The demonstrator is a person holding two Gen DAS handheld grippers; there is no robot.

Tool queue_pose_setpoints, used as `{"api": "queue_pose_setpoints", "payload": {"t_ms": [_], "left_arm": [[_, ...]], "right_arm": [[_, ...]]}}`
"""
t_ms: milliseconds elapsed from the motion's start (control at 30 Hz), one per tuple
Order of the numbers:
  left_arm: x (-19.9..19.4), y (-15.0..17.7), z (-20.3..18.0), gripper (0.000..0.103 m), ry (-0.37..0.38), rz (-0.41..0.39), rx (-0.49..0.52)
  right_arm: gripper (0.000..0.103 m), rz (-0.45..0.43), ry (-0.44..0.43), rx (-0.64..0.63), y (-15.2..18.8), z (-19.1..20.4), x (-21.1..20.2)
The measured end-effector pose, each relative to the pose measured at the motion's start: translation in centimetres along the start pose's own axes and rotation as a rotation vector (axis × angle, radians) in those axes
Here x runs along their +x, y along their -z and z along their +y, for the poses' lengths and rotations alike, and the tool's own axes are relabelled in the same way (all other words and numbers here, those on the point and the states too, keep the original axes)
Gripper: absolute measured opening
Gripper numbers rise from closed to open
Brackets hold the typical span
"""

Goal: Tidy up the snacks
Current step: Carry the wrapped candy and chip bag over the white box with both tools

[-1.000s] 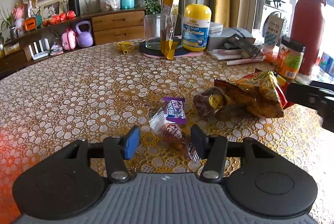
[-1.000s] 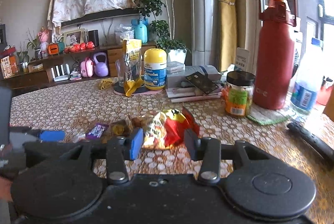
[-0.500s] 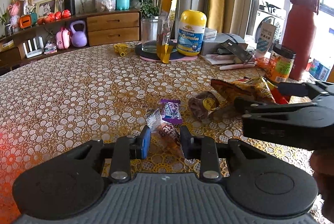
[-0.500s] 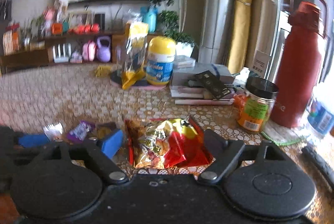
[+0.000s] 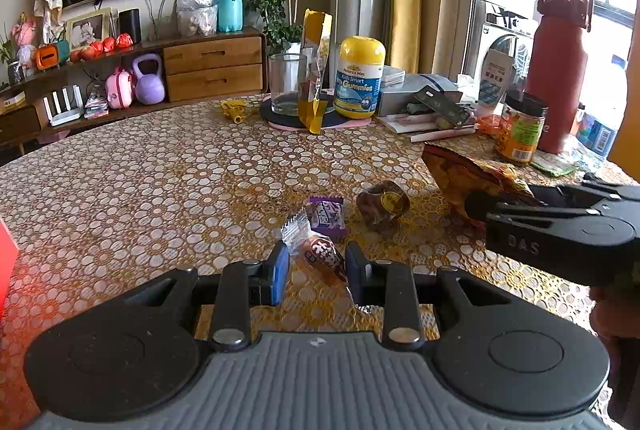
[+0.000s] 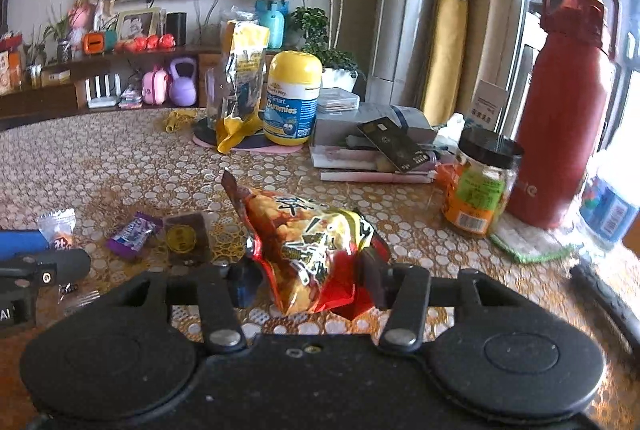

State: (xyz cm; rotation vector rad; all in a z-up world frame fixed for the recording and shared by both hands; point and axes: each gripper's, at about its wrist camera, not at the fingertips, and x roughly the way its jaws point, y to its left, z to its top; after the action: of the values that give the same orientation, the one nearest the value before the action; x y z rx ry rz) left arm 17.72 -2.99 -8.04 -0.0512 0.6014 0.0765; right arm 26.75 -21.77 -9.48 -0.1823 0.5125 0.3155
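Observation:
My left gripper [image 5: 314, 272] is closed on a small clear-wrapped brown candy [image 5: 320, 254] lying on the patterned table [image 5: 160, 181]. A purple candy [image 5: 326, 214] and a brown round-label snack [image 5: 384, 203] lie just beyond it. My right gripper [image 6: 306, 284] is shut on a red and yellow chip bag [image 6: 308, 238], which stands crumpled between its jaws. In the left wrist view the chip bag [image 5: 460, 169] shows at the right, held by the right gripper [image 5: 560, 226]. In the right wrist view the clear-wrapped candy [image 6: 58, 230], purple candy [image 6: 132, 232] and brown snack [image 6: 186, 236] lie at the left.
At the back of the table stand a yellow-capped gummies bottle [image 5: 358, 81], a glass [image 5: 286, 83], a tall yellow pouch [image 5: 314, 69], a grey box with papers [image 5: 420, 97], an orange jar [image 5: 520, 125] and a red flask [image 5: 558, 69].
My left gripper has closed in on the clear-wrapped candy. My right gripper moved forward over the chip bag and closed on it, lifting its end.

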Motion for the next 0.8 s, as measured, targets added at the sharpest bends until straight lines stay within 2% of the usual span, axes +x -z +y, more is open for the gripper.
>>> {"api": "queue_pose_setpoints", "payload": {"t_ms": [167,533,800], "left_arm": [[-2.5,0.4,0.4,0.030,0.013,-0.009,0.011],[-10.5,2.9,1.8,0.030,0.059,-0.035,0.042],[-14.7,4.7,3.6,0.030,0.050,-0.041,0.031]], "right_arm": [[0.047,-0.012,-0.017,0.053,0.8,0.2,-2.7],[0.046,-0.054,-0.050,0.174,4.2,2.4,-12.4],[0.046,-0.047,-0.077,0.206,6.2,4.7,-16.8]]}}
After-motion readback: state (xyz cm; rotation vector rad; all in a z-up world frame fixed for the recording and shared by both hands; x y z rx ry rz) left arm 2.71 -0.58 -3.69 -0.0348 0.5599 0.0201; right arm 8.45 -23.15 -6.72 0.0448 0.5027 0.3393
